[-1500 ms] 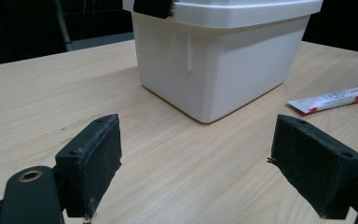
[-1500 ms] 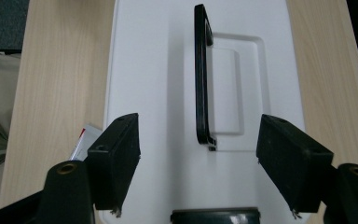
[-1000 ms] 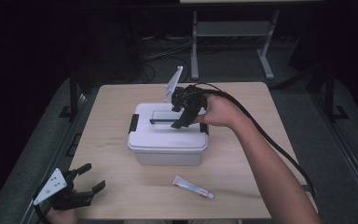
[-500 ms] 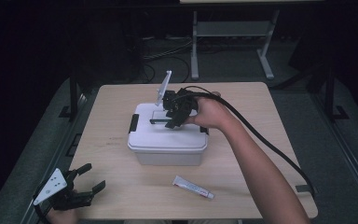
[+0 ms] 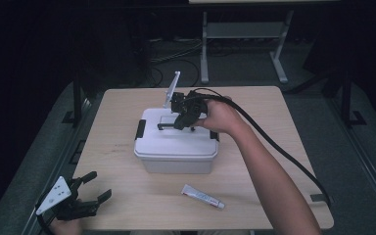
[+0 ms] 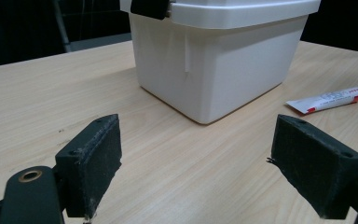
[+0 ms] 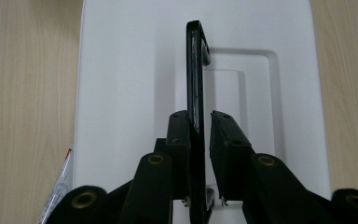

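Leftmost, at the near left corner of the tabletop (image 5: 117, 112): left claw (image 5: 89, 192), gaping wide, holding nothing, aimed at the white box (image 6: 219, 60) from low down. Mid-tabletop: that box, lidded, black latches at both ends, black handle (image 7: 195, 84) hinged into a recess on the lid. Rigid plastic by the look, probably light unless loaded; smooth walls likely slippery, so best taken by the handle. Above it: right claw (image 7: 204, 126), nearly closed around the raised handle, left pad touching, a sliver of gap on the other side; grip not yet firm. Near right of the box, well apart: a small white tube (image 5: 203, 197), lying flat, soft and squeezable by the look.
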`<state>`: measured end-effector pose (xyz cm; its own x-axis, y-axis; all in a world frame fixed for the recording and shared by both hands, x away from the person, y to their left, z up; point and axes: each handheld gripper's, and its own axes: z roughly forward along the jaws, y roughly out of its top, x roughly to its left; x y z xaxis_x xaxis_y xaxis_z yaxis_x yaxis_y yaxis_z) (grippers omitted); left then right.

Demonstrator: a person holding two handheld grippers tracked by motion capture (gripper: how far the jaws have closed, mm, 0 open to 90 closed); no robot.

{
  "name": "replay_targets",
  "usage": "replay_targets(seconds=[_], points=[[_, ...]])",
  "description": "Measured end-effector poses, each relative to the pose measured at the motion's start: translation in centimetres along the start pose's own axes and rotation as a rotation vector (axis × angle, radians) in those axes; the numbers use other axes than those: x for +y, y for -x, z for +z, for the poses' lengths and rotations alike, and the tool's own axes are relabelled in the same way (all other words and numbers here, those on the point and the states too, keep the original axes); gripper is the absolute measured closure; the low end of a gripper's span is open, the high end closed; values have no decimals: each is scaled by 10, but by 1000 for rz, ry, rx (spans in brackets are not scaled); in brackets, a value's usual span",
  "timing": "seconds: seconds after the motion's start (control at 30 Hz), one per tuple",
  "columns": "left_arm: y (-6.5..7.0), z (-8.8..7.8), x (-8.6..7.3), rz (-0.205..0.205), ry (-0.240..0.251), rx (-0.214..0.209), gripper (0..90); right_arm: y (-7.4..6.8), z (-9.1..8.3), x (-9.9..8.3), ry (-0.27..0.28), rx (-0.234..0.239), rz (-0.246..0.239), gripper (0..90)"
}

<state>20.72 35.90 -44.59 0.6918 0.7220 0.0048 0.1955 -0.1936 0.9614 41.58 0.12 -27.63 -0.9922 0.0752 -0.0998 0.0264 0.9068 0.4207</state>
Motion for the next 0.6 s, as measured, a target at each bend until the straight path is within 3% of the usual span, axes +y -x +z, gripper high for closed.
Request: replay_targets(seconds=[0.4,0.6], points=[[-1,0,0,-2,1,-1,157,7,2,0,6,5,22,823],[-1,0,0,0,2,0,157,8,2,7,-31,3,10,835]])
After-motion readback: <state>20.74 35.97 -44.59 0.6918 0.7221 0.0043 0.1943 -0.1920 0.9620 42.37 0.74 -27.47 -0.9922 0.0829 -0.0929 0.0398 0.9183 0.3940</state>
